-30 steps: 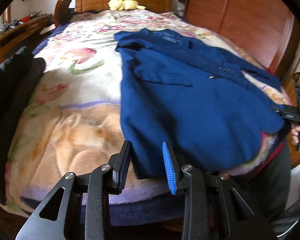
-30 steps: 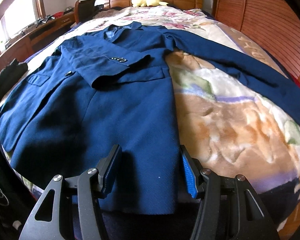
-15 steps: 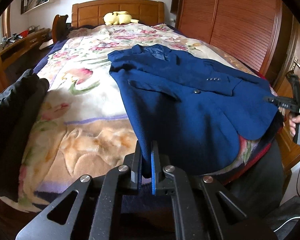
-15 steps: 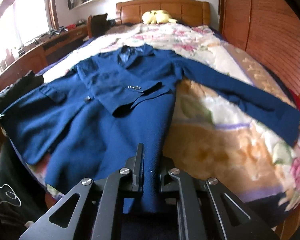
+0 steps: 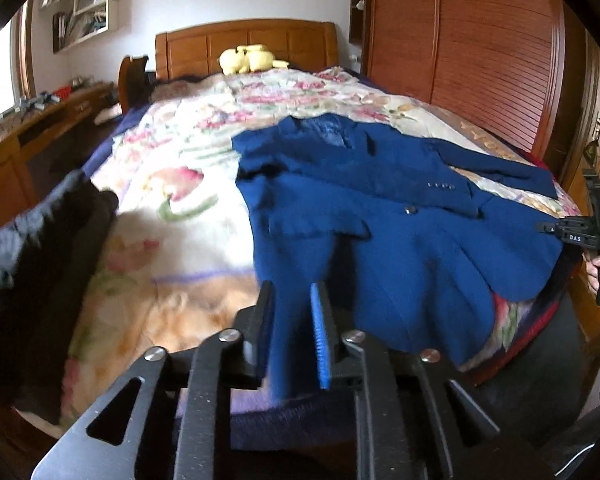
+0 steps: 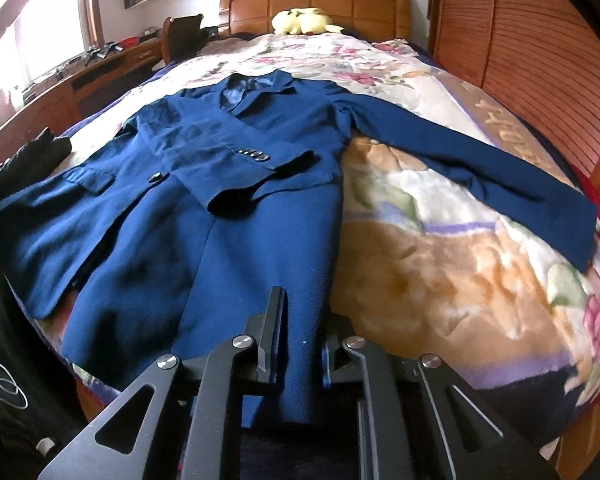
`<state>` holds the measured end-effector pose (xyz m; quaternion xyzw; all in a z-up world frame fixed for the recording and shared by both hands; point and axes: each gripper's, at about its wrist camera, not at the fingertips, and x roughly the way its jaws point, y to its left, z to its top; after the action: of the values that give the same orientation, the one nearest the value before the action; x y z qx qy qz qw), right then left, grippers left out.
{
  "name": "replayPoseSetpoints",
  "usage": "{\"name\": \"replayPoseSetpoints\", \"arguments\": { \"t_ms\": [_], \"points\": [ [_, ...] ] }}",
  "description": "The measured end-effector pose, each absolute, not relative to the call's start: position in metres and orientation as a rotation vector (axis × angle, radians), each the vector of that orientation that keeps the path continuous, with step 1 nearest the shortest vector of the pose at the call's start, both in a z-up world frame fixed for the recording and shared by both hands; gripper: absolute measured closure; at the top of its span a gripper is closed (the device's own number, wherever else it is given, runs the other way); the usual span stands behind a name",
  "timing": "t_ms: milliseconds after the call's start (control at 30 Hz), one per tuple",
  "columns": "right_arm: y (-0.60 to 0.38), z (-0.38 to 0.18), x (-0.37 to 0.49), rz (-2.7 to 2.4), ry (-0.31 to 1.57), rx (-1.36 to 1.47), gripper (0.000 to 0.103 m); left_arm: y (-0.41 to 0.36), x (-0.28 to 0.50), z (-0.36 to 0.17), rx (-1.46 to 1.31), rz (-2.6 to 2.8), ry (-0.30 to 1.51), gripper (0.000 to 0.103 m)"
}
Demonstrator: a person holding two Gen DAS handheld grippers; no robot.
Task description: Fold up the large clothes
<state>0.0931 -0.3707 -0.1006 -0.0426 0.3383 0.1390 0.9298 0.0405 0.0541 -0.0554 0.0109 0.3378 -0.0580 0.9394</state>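
Blue jacket flat on bed, one sleeve folded in, other still out. Left gripper and right gripper both clamp the hem after easing slightly; body fold pending.

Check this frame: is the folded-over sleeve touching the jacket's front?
Touching. In the right wrist view the folded sleeve lies flat across the blue jacket, its cuff resting on the front panel with no gap showing.
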Motion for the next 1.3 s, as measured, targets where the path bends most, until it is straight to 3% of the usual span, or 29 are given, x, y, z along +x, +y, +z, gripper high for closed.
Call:
{"name": "replayPoseSetpoints", "arguments": {
  "t_ms": [133, 333, 500, 1300],
  "points": [
    [-0.376, -0.086, 0.081, 0.269, 0.637, -0.079, 0.08, 0.054, 0.052, -0.039, 0.01, -0.13, 0.652, 0.07],
    [-0.378, -0.079, 0.068, 0.257, 0.585, -0.076, 0.065, 0.036, 0.077, -0.033, 0.022, -0.162, 0.632, 0.069],
    [-0.382, -0.087, 0.064, 0.257, 0.579, -0.051, 0.058, 0.012, 0.098, -0.045, 0.046, -0.18, 0.616, 0.069],
    [-0.457, -0.085, 0.126, 0.073, 0.651, -0.085, 0.053, -0.062, 0.187, -0.11, 0.039, -0.281, 0.715, 0.069]
  ]
}}
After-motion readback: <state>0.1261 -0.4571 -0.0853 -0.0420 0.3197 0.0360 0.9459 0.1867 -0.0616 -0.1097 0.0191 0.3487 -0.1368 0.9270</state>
